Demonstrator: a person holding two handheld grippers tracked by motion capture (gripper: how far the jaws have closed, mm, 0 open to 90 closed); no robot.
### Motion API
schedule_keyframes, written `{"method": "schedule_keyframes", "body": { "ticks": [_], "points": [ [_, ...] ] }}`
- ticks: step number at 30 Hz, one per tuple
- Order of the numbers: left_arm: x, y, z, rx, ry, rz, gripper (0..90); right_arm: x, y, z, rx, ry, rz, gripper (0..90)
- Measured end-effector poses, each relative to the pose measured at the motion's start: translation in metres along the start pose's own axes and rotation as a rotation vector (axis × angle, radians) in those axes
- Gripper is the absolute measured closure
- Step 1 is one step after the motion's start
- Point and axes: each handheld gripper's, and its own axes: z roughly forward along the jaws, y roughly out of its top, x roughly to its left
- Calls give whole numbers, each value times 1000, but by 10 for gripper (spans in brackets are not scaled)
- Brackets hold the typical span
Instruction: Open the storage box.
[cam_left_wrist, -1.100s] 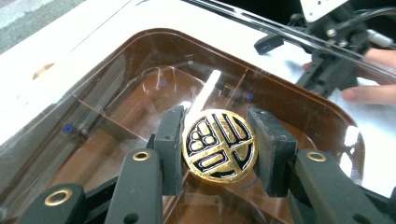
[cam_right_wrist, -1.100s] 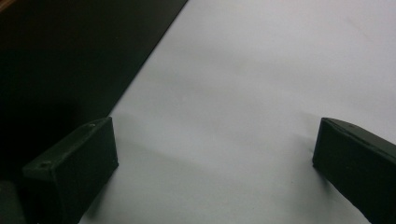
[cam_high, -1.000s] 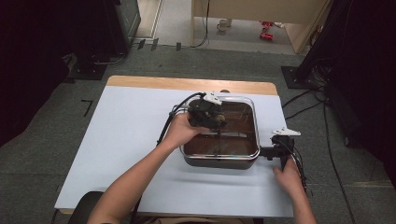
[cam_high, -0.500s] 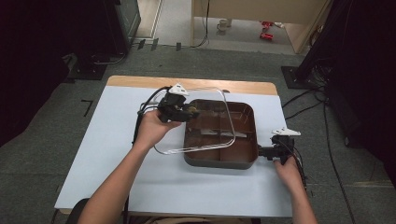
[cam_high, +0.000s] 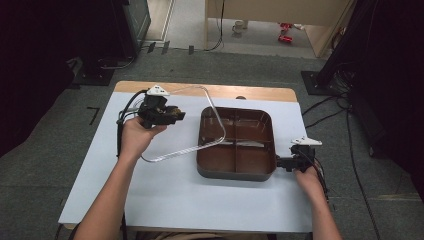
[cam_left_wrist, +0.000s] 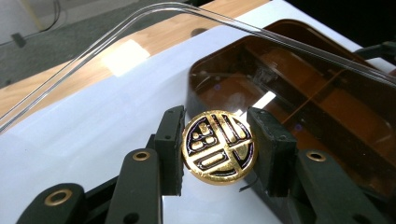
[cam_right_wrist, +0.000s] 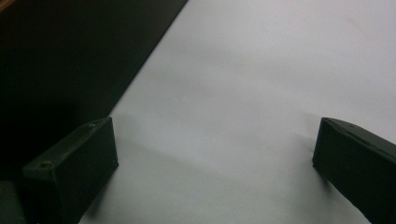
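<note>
Nearest the person, the right gripper (cam_high: 285, 163) rests at the pan's near right corner, low on the white desk (cam_high: 200, 200). In the right gripper view its jaws stand wide apart with bare desk between them, gripping nothing, though one jaw may be touching the pan's dark wall; the picture is too dim there to be sure. Just beyond sits the brown pan (cam_high: 237, 143), a square dish split into four compartments, with no lid on it. Farther off to the left, the left gripper (cam_left_wrist: 218, 149) is clamped on the gold knob (cam_left_wrist: 219, 147) of the glass lid (cam_high: 182, 122), which hangs tilted in the air, its right edge over the pan's left side and the rest above the desk. The risk I see is the lid: held only by that small round knob, it could swivel or slip from the jaws and strike the pan's rim or the desk. With nothing gripping the pan, a knock could also shove it.
</note>
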Motion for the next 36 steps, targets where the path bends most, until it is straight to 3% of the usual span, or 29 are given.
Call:
{"method": "schedule_keyframes", "body": {
  "ticks": [8,9,16,25,30,31,36],
  "points": [
    [25,-12,-9,6,47,-37,592,0,0,0,1,0,0,0],
    [33,-17,-12,6,63,-53,592,0,0,0,1,1,-1,0],
    [57,-35,-8,10,117,-86,592,0,0,0,2,1,-2,0],
    [95,-69,15,65,203,-163,591,0,0,0,2,1,-2,0],
    [104,-79,29,98,215,-178,591,0,0,0,2,1,-1,0],
    [106,-82,36,120,220,-169,591,0,0,0,2,1,-2,0],
    [107,-87,49,136,223,-159,589,0,0,0,2,1,-2,0]
  ]
}}
